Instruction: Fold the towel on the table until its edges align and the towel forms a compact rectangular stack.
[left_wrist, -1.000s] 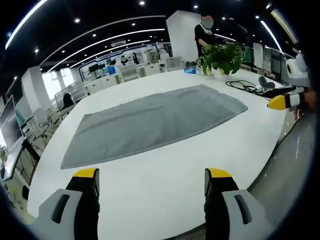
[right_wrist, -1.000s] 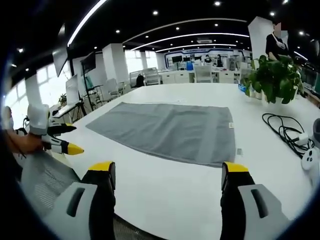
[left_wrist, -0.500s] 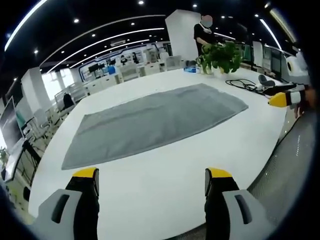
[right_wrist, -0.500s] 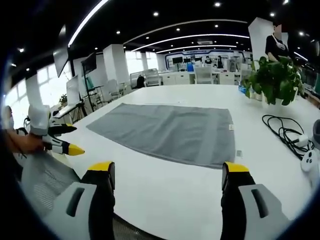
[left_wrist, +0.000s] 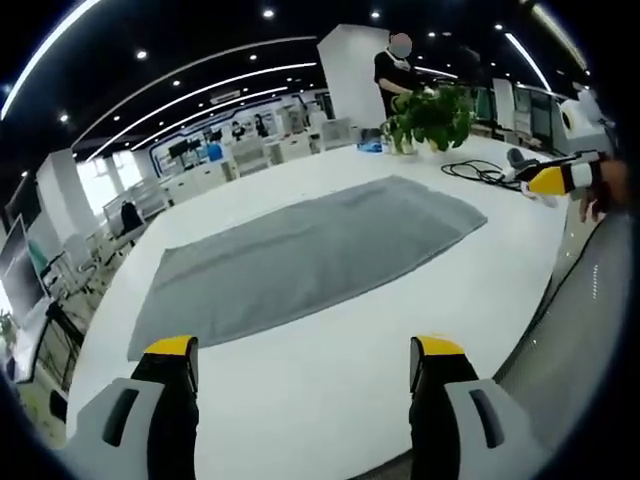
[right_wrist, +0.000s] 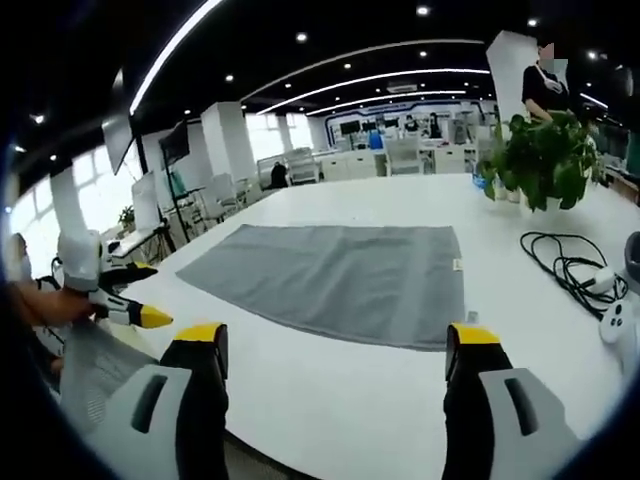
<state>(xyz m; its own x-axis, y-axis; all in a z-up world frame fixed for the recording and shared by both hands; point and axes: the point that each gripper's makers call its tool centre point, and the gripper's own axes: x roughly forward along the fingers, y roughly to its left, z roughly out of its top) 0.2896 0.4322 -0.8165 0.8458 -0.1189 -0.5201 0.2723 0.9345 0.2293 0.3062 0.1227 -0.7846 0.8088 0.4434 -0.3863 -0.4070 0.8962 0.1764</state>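
Left gripper (left_wrist: 302, 360): jaws wide apart, nothing between them, held over the bare near strip of the white table (left_wrist: 330, 400); I also see it from the right gripper view (right_wrist: 140, 317), yellow-tipped, off the table's near-left edge.
Right gripper (right_wrist: 335, 350): jaws spread wide as well, holding nothing, above the tabletop just short of the towel; its yellow tip shows in the left gripper view (left_wrist: 548, 180) at the far right.
Towel (right_wrist: 340, 280): grey, spread flat in a single layer on the table, beyond both grippers, touching neither.
Cable (right_wrist: 565, 270): black, coiled on the table right of the towel.
Plant (right_wrist: 545, 155): green, leafy, past the cable; I think it stands on the table, though its base is hard to see.
Person (right_wrist: 545, 85): standing behind the plant.
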